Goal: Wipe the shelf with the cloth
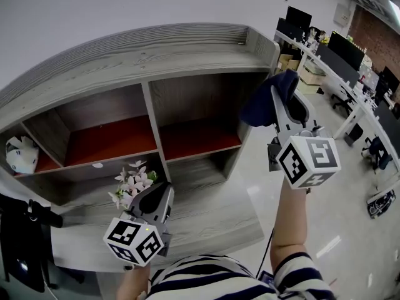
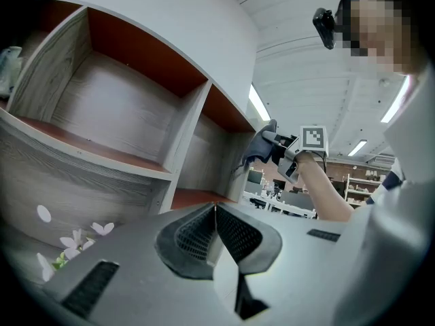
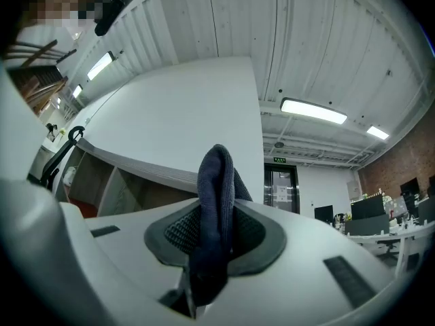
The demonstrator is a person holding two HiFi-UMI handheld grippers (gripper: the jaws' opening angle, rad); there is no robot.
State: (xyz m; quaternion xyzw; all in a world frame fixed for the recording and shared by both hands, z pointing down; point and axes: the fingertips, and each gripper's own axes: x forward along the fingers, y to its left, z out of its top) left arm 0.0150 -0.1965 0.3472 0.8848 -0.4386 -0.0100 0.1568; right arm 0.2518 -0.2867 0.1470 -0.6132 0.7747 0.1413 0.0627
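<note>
A grey wood-grain shelf unit point(image 1: 119, 58) with red-floored compartments point(image 1: 109, 139) stands against the white wall. My right gripper point(image 1: 279, 94) is raised at the unit's right end, near its top, and is shut on a dark blue cloth point(image 1: 267, 97). The cloth point(image 3: 216, 209) stands pinched between its pads in the right gripper view. My left gripper point(image 1: 154, 195) hangs low over the unit's desk surface, jaws together with nothing in them. In the left gripper view the shelf point(image 2: 129, 114) fills the left, and the right gripper point(image 2: 270, 141) with the cloth point(image 2: 258, 148) shows far off.
White artificial flowers point(image 1: 132, 183) stand just beyond the left gripper. A white object point(image 1: 21, 155) sits in the far-left compartment. Office desks with monitors point(image 1: 340, 49) line the right side. A dark chair point(image 1: 22, 249) is at the lower left.
</note>
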